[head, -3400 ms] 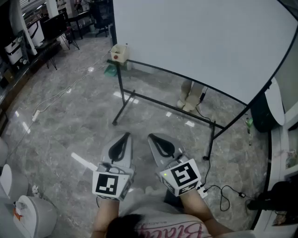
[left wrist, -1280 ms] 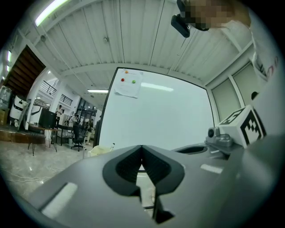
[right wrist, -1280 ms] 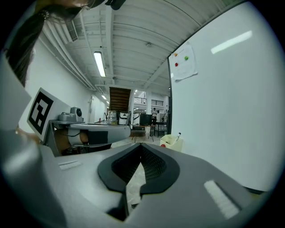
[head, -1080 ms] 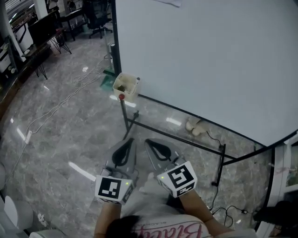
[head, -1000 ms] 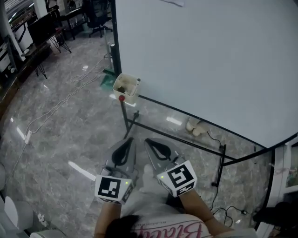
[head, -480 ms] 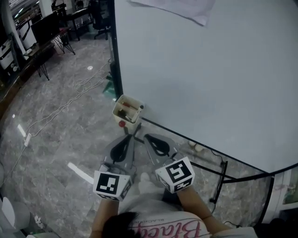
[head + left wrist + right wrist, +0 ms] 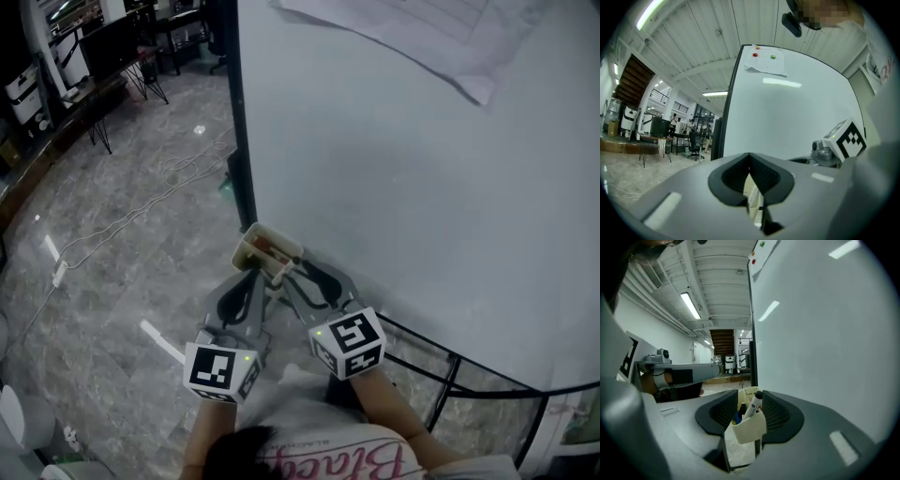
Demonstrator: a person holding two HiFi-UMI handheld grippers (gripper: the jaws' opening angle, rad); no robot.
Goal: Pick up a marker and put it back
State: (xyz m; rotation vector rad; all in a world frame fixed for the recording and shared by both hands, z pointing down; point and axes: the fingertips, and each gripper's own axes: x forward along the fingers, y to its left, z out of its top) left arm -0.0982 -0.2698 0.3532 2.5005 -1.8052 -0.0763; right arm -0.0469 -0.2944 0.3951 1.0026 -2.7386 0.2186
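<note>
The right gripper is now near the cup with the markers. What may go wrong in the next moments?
1. The right gripper's fingers are opening with the whole cup in line between them; they might close on the cup's rim instead of the marker alone.
2. Other pens stand crowded beside it, so pulling it may drag one out.
3. The left gripper, shut, hangs close beside the cup and could bump it.
</note>
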